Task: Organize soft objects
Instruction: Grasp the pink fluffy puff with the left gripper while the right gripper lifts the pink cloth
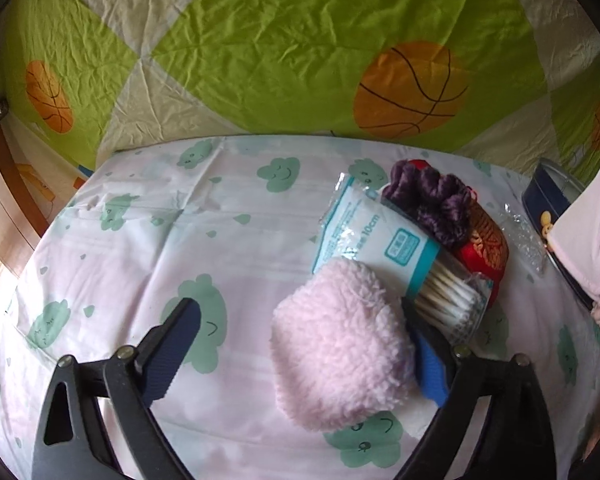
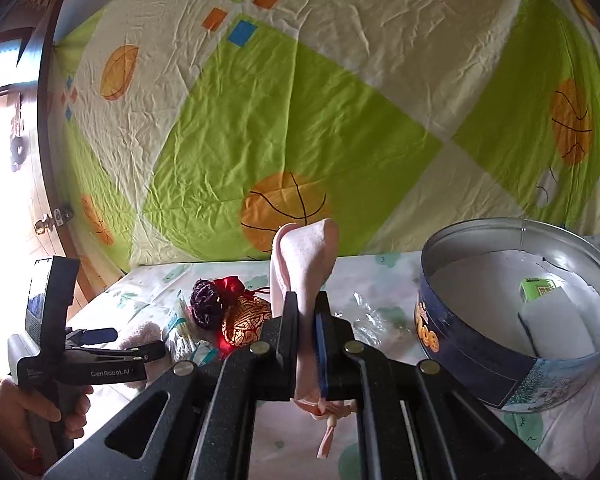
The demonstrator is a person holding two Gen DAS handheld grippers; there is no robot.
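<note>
Right tool carried a pink pouch toward the tin while the left tool straddled a fluffy pad.

On the cloud-print worktop point(image 1: 112, 216), the left tool point(image 1: 300, 344) stood wide apart around the pink fluffy pad point(image 1: 340, 360), one pad touching its right edge, the other well clear, nothing gripped. Just beyond lay the cotton swab packet point(image 1: 384, 244), the purple scrunchie point(image 1: 432, 204) and the red embroidered pouch point(image 1: 488, 248). The right tool point(image 2: 306, 332) was clamped tight on the pink drawstring pouch point(image 2: 304, 264), lifted off the worktop. The round tin point(image 2: 500, 364) stood to its right, open. The step looked like stowing; next, the pouch needed swinging right over the rim before release.
</note>
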